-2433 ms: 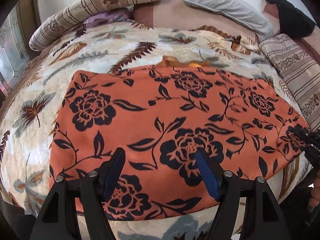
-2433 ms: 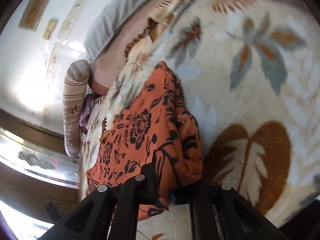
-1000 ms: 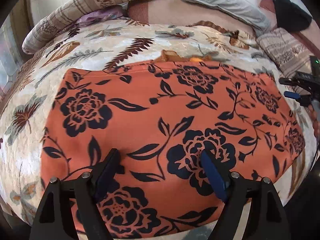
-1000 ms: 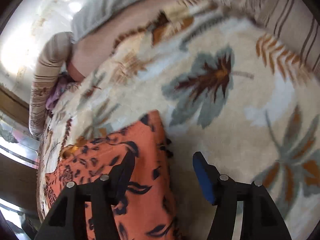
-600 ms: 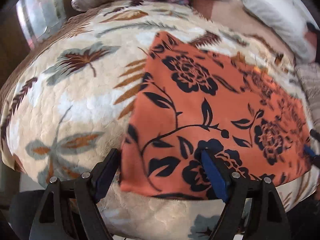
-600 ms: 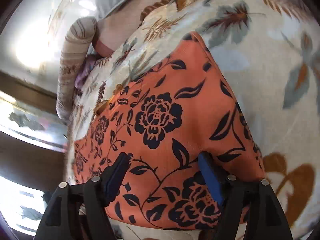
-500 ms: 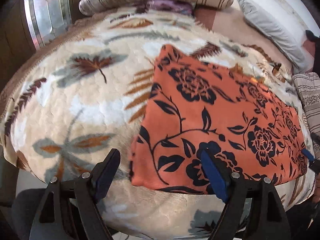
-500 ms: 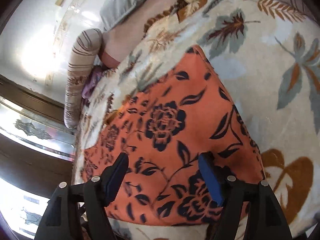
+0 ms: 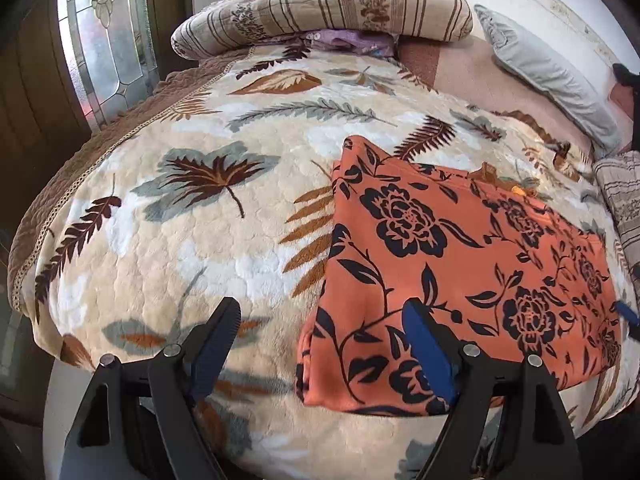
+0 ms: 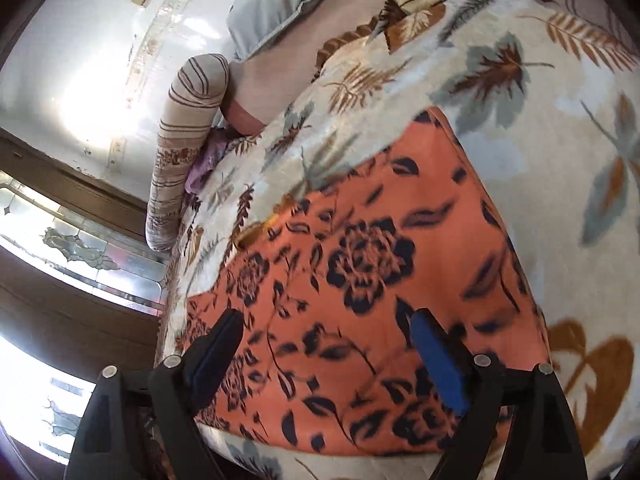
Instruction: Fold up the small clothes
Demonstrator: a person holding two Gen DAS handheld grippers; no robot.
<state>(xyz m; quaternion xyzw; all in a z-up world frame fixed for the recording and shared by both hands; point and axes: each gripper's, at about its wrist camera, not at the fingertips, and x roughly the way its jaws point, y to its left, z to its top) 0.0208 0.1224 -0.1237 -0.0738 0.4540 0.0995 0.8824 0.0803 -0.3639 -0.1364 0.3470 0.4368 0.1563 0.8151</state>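
Note:
An orange garment with black flowers (image 9: 460, 268) lies flat and folded on the leaf-patterned blanket (image 9: 192, 216) of a bed. My left gripper (image 9: 320, 320) is open and empty, just in front of the garment's near left corner. My right gripper (image 10: 326, 334) is open and empty, hovering over the garment (image 10: 360, 280) near its right end. A blue fingertip of the right gripper (image 9: 626, 312) shows at the far right of the left wrist view.
A striped bolster (image 9: 320, 16) and a grey pillow (image 9: 552, 76) lie at the head of the bed, with a purple cloth (image 9: 344, 42) under the bolster. A striped pillow (image 9: 624, 200) lies right of the garment. A leaded glass window (image 9: 108, 36) stands to the left.
Both grippers pulled back from the garment. The left gripper swung left to the garment's near left corner. The right gripper let go of the garment's edge and opened, then moved over its right end.

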